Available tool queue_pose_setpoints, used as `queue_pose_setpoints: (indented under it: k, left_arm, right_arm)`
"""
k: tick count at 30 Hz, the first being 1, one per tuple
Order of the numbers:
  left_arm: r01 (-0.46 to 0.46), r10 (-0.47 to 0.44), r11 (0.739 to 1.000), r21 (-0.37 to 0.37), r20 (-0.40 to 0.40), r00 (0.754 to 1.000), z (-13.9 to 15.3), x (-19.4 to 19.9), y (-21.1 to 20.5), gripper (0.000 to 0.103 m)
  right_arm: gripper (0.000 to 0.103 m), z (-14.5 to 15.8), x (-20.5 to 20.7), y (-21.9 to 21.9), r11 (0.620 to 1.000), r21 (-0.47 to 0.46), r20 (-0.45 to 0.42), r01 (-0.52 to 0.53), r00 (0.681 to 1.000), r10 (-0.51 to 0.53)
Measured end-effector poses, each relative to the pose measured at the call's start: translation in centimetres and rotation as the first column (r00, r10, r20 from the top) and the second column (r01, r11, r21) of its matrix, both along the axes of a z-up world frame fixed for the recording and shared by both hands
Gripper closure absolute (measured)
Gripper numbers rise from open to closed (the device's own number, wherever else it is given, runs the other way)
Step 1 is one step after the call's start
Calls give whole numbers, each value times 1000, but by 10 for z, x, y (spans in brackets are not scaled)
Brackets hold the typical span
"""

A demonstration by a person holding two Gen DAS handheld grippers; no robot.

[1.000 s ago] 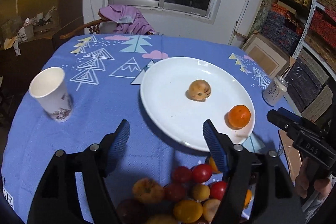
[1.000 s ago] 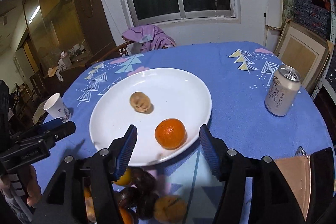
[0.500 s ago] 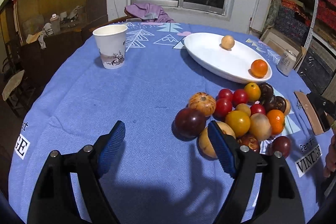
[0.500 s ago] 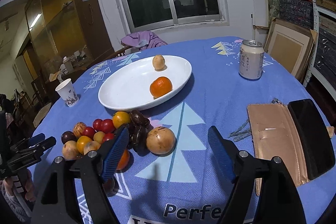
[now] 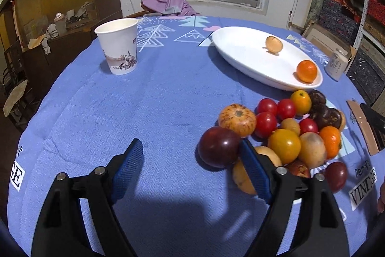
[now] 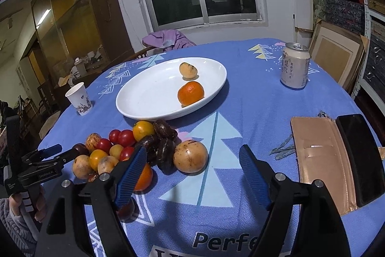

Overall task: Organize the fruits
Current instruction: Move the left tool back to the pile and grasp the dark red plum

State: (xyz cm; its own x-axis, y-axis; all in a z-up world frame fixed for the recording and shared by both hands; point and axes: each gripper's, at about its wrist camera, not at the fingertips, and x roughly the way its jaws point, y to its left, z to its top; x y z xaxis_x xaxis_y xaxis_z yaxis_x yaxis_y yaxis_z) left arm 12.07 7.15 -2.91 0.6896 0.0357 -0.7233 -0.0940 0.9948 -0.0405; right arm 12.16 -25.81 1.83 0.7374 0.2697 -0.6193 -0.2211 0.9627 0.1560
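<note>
A white plate (image 5: 240, 57) (image 6: 149, 93) holds an orange mandarin (image 5: 306, 71) (image 6: 190, 93) and a small tan fruit (image 5: 273, 44) (image 6: 188, 69). A pile of several small red, yellow, orange and dark fruits lies on the blue cloth in front of it. My left gripper (image 5: 190, 146) hangs low at the pile's left edge, its jaws opening and nothing between them. A dark red plum (image 5: 219, 146) sits right at its right fingertip. My right gripper (image 6: 192, 151) is open just short of a big tan fruit (image 6: 190, 155), gripping nothing.
A paper cup (image 5: 119, 49) (image 6: 79, 100) stands at the left. A drink can (image 6: 294, 65) stands at the far right. A tan wallet (image 6: 317, 155) and a black phone (image 6: 358, 155) lie right of my right gripper. A chair with purple cloth (image 6: 168, 39) is behind the table.
Both grippers drew back from over the plate to the near side of the fruit pile and sank lower. Both pairs of jaws stand wider apart than before.
</note>
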Motion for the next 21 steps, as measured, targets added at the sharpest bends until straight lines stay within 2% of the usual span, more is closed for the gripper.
queue_pose_setpoints:
  k: [1,5,8,11,15,16,21]
  left_arm:
    - [-9,9,1000,15,0,1000,0,1,2,13]
    - [-92,88,992,91,49,995,10,-7,13,13]
    - [-98,96,993,60,36,995,9,-9,20,13]
    - [-43,42,998,51,29,999,8,-9,11,14]
    - [20,-22,996,92,23,999,2,-8,-6,16]
    - [30,-32,995,96,22,999,2,-6,-9,21]
    - [64,-64,998,6,11,998,0,2,-7,31]
  right_arm:
    - [22,0,0,0,1000,0,0,1,1000,-1]
    - [22,0,1,-4,1000,10,-5,9,1000,-9]
    - [22,0,1,-4,1000,12,-5,10,1000,-10]
    - [22,0,1,-4,1000,10,-6,11,1000,-11]
    - [22,0,1,-3,1000,7,-6,10,1000,-9]
    - [22,0,0,-2,1000,5,-5,8,1000,-8]
    - [22,-1,0,0,1000,-6,-9,6,1000,-6]
